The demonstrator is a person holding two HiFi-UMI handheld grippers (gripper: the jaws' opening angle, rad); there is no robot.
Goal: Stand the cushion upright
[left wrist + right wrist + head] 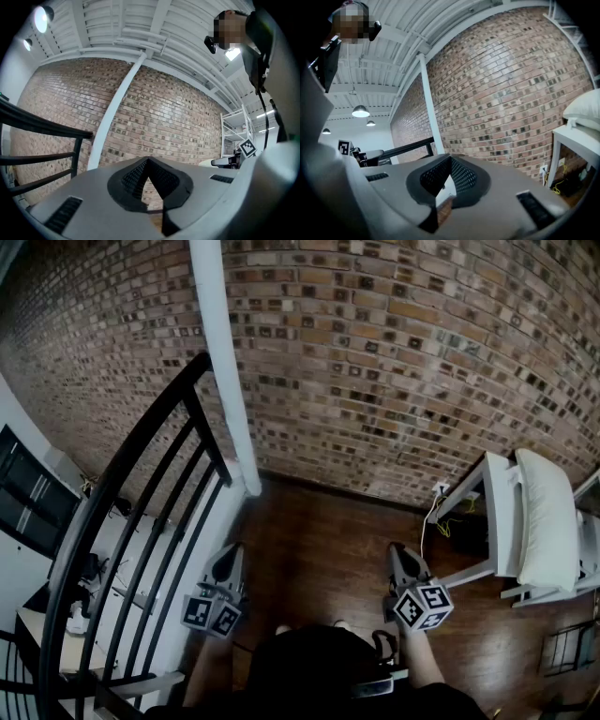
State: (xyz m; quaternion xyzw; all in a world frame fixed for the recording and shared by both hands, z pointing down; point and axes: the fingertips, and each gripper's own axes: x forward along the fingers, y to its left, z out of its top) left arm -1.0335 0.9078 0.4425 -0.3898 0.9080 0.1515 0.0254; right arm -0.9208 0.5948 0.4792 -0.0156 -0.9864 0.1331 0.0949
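A white cushion [548, 518] lies flat on a white chair [499, 512] at the right edge of the head view; its end shows in the right gripper view as a white cushion [586, 107] on the chair's seat [574, 137]. Both grippers are held low in front of the person, well left of the chair. My left gripper [228, 564] is shut with nothing in it, jaws met at the tip [147, 160]. My right gripper [399, 561] is also shut and empty [450, 157]. Both point at the brick wall [394, 362].
A black metal railing [131, 521] runs along the left beside a white post [225, 371]. A dark wooden floor [319, 549] lies between me and the wall. A socket with a yellow cable [441, 512] sits at the wall's foot by the chair. White shelving [234, 133] stands far right.
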